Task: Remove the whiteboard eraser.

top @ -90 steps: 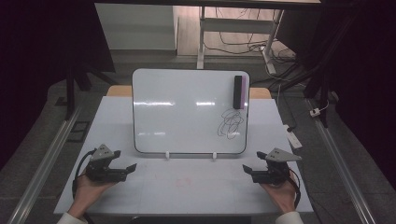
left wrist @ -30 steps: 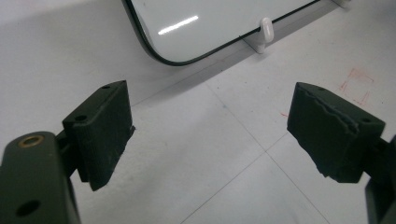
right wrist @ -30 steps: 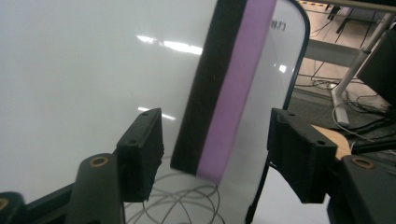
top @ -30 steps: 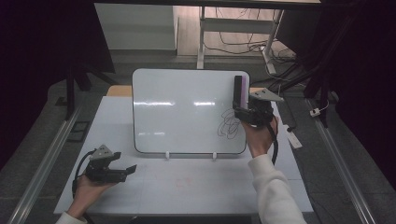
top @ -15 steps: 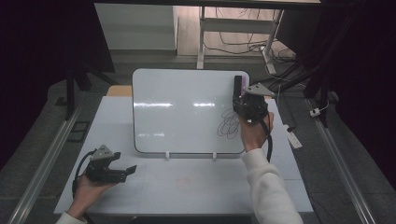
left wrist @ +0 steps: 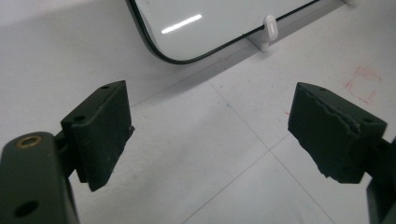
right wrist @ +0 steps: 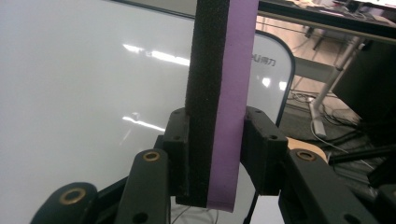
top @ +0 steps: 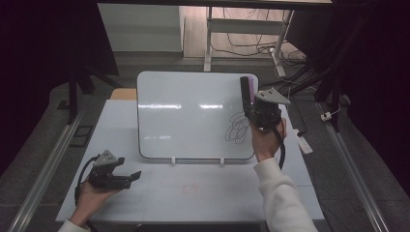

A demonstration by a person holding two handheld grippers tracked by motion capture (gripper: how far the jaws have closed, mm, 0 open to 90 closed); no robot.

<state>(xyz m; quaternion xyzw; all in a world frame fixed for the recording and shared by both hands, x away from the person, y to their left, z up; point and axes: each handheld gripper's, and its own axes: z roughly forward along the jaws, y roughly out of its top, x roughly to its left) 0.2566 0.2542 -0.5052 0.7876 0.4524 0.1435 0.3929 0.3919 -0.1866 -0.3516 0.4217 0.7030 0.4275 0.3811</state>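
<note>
A: Where does the whiteboard (top: pixel 193 113) sit, and what surrounds it?

B: It stands propped at the far half of the white table (top: pixel 203 193), leaning back on two small white clips (top: pixel 173 160) at its lower edge. Beyond the whiteboard a pale floor shows, with a white desk leg (top: pixel 209 36) and loose cables (top: pixel 251 46). To either side of it the room is dark, and metal rails (top: pixel 53 159) run along the floor beside the table.

A: And the eraser?

B: The eraser (top: pixel 246 94) is at the whiteboard's upper right corner, standing upright against the face, just above a black scribble (top: pixel 238 128). The right gripper (top: pixel 256 107) has its jaws clamped on the eraser's lower end; in the right gripper view the black felt side and the purple foam side (right wrist: pixel 233 93) sit squeezed between the two pads.

A: The other hand?

B: The left gripper (top: pixel 126 178) rests low on the table, well in front of the whiteboard's lower left corner, jaws spread wide with nothing between them. A faint red square mark (top: pixel 189 188) lies on the tabletop in front of the whiteboard's lower edge.
</note>
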